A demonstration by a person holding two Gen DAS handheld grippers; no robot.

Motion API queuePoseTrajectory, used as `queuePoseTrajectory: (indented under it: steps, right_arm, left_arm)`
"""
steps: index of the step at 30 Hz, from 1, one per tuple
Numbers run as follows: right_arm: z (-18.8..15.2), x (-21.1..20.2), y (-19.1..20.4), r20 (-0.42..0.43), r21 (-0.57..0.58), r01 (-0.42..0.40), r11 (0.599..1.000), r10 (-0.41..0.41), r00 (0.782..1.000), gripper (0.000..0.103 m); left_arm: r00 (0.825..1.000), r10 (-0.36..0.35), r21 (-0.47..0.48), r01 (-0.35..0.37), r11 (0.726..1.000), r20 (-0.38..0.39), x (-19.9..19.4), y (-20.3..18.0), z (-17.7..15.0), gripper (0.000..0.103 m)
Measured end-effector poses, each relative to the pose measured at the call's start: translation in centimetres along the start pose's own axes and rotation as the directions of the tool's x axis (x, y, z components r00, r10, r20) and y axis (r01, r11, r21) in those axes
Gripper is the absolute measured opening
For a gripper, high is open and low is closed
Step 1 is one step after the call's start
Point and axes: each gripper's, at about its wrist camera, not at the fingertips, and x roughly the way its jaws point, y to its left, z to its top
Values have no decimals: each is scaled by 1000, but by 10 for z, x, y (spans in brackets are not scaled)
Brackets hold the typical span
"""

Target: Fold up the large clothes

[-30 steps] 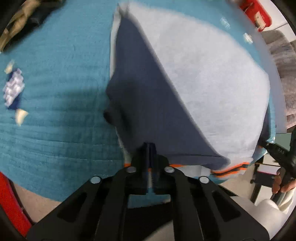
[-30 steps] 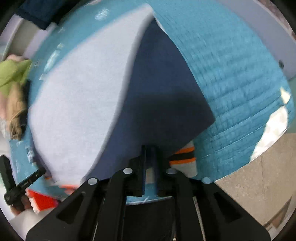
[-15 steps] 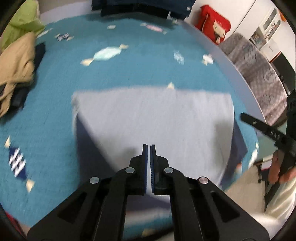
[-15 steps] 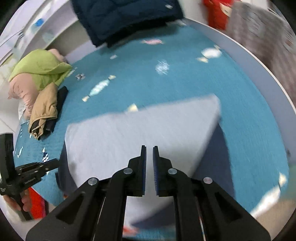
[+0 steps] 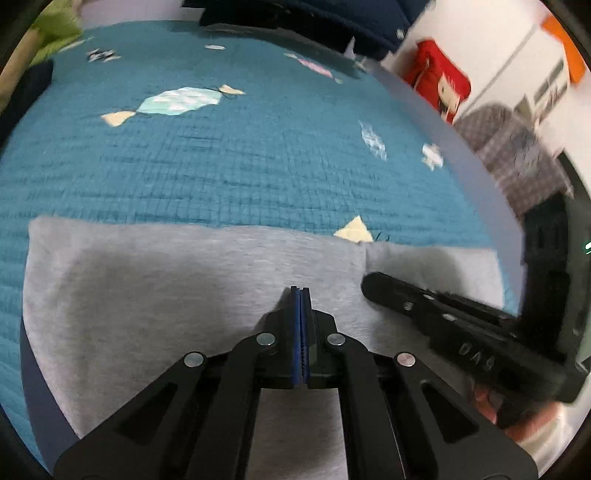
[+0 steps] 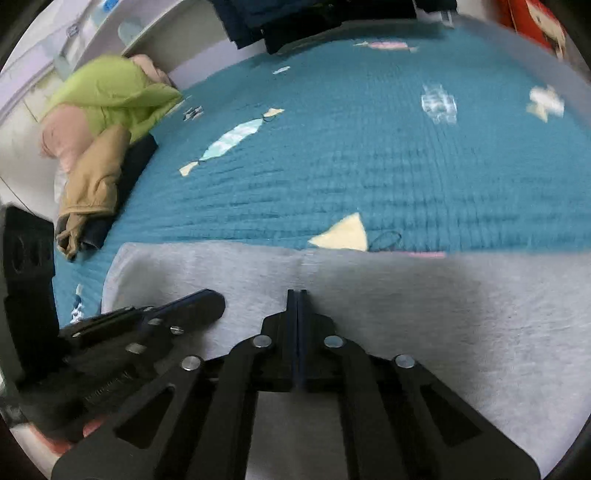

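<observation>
A large garment lies folded on the teal quilt with its light grey inner side [image 5: 166, 295] up, and the same grey cloth [image 6: 424, 295] fills the near half of the right wrist view. A strip of its navy outer side [image 5: 33, 387] shows at the left edge. My left gripper [image 5: 300, 291] hovers over the middle of the cloth, shut, with nothing seen between its pads. My right gripper [image 6: 297, 293] is over the cloth too, its jaws closing to shut with nothing between them. The two stand close together: the right gripper [image 5: 371, 286] reaches in from the right, the left gripper [image 6: 216, 302] from the left.
The teal quilt [image 5: 221, 166] with candy patches stretches ahead. A pile of green, pink and tan clothes [image 6: 110, 99] lies at the far left, and dark navy clothes [image 6: 280, 22] along the far edge. The bed's pale rim [image 5: 469, 158], a red bag [image 5: 439, 85] and a checked seat [image 5: 517, 158] are right.
A second ago both grippers held the garment's hem up, navy side showing. They carried it forward and let go; the cloth now lies flat, grey side up, and the grippers have moved together.
</observation>
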Motion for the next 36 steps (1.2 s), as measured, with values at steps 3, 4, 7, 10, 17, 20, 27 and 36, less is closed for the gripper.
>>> queuePoseTrajectory:
  steps: [3, 4, 7, 10, 17, 20, 27, 36]
  right_arm:
    - [-2, -21, -7, 5, -21, 35, 999, -35, 999, 0]
    - [-2, -32, -11, 21, -54, 109, 993, -108, 994, 0]
    - [-7, -53, -30, 48, -67, 279, 958, -276, 960, 0]
    - [-13, -77, -68, 68, 73, 217, 973, -222, 973, 0]
    - [-17, -74, -62, 108, 145, 314, 938, -331, 938, 0]
    - [-16, -78, -59, 101, 157, 317, 935, -334, 937, 0]
    - [-25, -117, -10, 177, 95, 293, 951, -306, 935, 6]
    - [-71, -78, 44, 54, -4, 165, 986, -165, 985, 6]
  left_arm:
    - [998, 68, 64, -69, 996, 20, -13, 0, 1, 3]
    - [997, 72, 58, -74, 996, 23, -18, 3, 2, 3]
    - [992, 120, 9, -120, 993, 42, -35, 22, 6, 3]
    - [952, 299, 10, -301, 954, 69, -48, 39, 3, 3]
    - [973, 229, -161, -222, 962, 27, -54, 92, -5, 2]
    - [958, 287, -112, -284, 952, 10, -54, 79, -1, 3]
    - [968, 231, -7, -232, 973, 94, -95, 29, -2, 3]
    - [987, 159, 156, -161, 975, 24, -80, -26, -38, 3]
